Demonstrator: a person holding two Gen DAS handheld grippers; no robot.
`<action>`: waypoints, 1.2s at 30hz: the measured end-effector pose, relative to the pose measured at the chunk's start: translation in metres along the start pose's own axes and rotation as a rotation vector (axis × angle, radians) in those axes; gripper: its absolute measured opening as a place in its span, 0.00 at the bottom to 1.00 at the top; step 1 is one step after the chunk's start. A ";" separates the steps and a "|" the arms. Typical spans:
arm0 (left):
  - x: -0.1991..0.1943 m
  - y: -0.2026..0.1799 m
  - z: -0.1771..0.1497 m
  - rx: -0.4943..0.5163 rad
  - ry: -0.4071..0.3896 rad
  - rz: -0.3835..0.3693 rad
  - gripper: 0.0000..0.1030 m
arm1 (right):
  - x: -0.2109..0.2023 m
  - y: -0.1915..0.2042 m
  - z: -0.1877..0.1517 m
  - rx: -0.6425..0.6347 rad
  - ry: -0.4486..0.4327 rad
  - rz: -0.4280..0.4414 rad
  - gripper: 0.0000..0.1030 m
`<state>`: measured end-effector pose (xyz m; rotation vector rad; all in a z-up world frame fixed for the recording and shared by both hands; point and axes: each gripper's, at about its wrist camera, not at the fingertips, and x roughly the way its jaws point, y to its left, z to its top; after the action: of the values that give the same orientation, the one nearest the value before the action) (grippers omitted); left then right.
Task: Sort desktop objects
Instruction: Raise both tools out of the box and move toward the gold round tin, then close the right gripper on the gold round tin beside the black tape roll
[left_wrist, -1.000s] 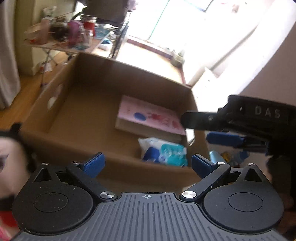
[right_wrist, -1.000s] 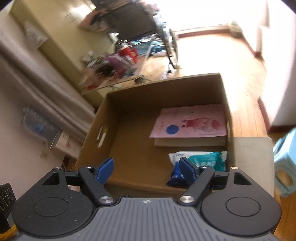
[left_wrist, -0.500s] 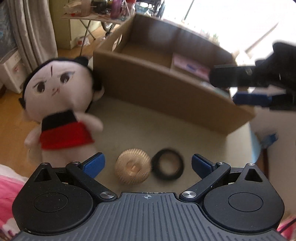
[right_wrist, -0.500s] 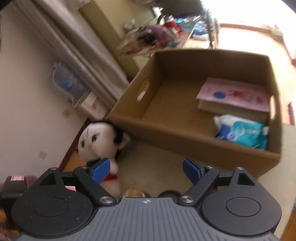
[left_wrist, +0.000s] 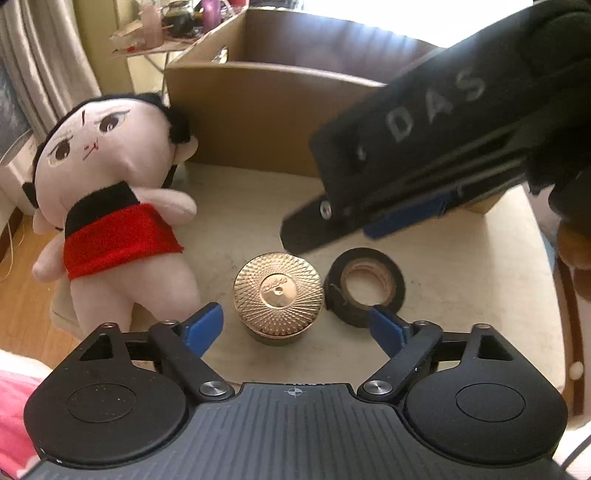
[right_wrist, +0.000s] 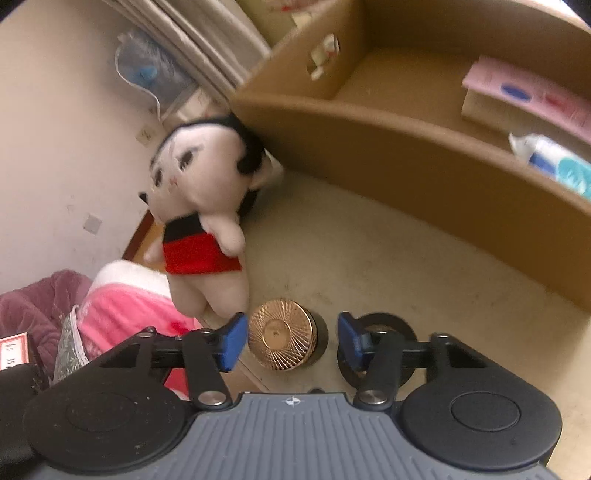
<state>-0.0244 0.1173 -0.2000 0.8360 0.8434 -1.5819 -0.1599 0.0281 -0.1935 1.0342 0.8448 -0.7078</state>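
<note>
A gold-lidded jar (left_wrist: 279, 295) stands on the beige tabletop (left_wrist: 461, 280), with a black tape roll (left_wrist: 364, 286) just to its right. A plush doll (left_wrist: 110, 206) in a red skirt lies to the left. My left gripper (left_wrist: 295, 328) is open and closing, the jar between its blue pads without touching them. My right gripper (right_wrist: 291, 339) hovers over the same jar (right_wrist: 280, 334); its jaws are closing and show no contact. The tape roll (right_wrist: 384, 347) is partly hidden by its right finger. In the left wrist view the right gripper's fingers (left_wrist: 306, 225) reach in above the jar.
An open cardboard box (right_wrist: 406, 155) stands behind the objects, holding a pink book (right_wrist: 528, 92) and a wipes pack (right_wrist: 554, 158). The doll (right_wrist: 199, 206) leans by the box's corner. Pink bedding (right_wrist: 122, 306) lies past the table's left edge.
Both views dropped from the box's inside to the tabletop, so the jar and tape now sit close below. The right jaws have narrowed a lot, the left slightly. The right gripper now looms nearer.
</note>
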 end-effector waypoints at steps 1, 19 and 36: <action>0.002 0.001 0.000 -0.006 0.005 0.003 0.79 | 0.004 -0.001 0.001 0.001 0.012 -0.002 0.47; 0.014 0.009 0.007 -0.019 0.018 -0.007 0.59 | 0.034 -0.008 0.007 0.042 0.124 -0.016 0.35; 0.005 0.003 0.012 0.007 -0.027 -0.016 0.57 | 0.024 -0.017 0.025 0.008 0.072 -0.053 0.31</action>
<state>-0.0231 0.1038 -0.1988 0.8131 0.8277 -1.6075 -0.1555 -0.0041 -0.2151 1.0531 0.9347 -0.7227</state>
